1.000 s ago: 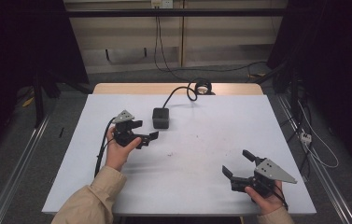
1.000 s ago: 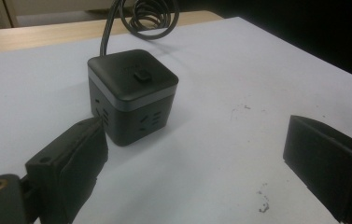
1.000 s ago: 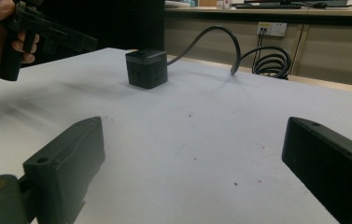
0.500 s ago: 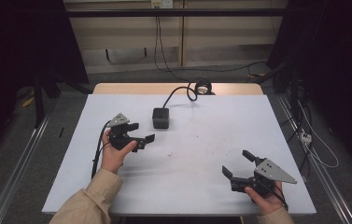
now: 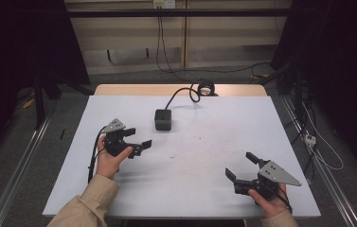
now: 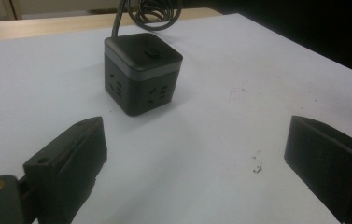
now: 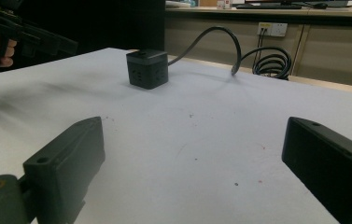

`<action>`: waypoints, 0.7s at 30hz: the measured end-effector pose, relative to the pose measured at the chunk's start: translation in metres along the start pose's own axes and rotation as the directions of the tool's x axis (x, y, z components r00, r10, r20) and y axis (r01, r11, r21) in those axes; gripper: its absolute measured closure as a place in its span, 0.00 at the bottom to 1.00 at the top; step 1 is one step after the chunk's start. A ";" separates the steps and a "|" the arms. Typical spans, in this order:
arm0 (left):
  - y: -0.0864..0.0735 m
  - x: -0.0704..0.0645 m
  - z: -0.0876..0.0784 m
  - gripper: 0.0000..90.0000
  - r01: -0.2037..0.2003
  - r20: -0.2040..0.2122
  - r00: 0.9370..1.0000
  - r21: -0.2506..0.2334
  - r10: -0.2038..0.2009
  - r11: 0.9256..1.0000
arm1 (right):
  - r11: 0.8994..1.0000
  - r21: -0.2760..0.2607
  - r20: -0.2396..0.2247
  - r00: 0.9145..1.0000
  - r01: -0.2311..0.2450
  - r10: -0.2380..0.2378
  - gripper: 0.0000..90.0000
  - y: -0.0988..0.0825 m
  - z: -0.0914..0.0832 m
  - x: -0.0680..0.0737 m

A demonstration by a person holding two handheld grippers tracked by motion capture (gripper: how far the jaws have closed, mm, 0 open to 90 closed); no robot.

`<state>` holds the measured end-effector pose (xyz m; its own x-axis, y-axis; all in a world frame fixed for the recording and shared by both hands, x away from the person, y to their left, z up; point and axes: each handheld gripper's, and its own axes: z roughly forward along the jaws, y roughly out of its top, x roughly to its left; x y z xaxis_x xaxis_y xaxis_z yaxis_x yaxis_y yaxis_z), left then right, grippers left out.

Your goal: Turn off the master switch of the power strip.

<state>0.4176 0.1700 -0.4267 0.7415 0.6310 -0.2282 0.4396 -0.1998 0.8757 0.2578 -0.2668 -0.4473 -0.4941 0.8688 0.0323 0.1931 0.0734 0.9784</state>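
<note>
A small black cube-shaped power socket block (image 5: 163, 119) sat on the far middle of the white table top (image 5: 204, 156), resting flat with its round button face upward and its socket faces to the sides; being a cube, it had no clear long axis. Its thick black cable (image 5: 181, 93) left the far side and ran away from the person to a loose coil (image 5: 203, 88) lying on the bare wooden strip at the table's far edge. In the left gripper view the block (image 6: 142, 72) stood just ahead of the jaws, one corner turned toward the camera, with nothing on the table between. The left gripper (image 5: 136, 141), held in the person's left hand (image 5: 109, 158), was near the block on its left, a little nearer the person, apart from it, with its jaws spread wide and nothing between them. The right gripper (image 5: 242, 166), held in the right hand (image 5: 272, 204) by the near right corner, was well apart from the block, its jaws likewise released and empty; its view showed the block (image 7: 147, 68) far off across bare table marked with a few small dark specks. No containers stood on the table. Grey floor, metal rails and loose wires lay around it.
</note>
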 end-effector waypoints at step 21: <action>-0.013 0.007 -0.023 0.06 0.014 -0.020 1.000 -0.019 -0.015 1.000 | 1.000 0.000 -0.004 1.000 0.001 -0.001 0.06 0.000 0.000 0.000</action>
<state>0.4053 0.1938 -0.4300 0.7244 0.6490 -0.2325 0.4403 -0.1761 0.8804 0.2576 -0.2665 -0.4469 -0.4972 0.8670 0.0326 0.1927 0.0738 0.9785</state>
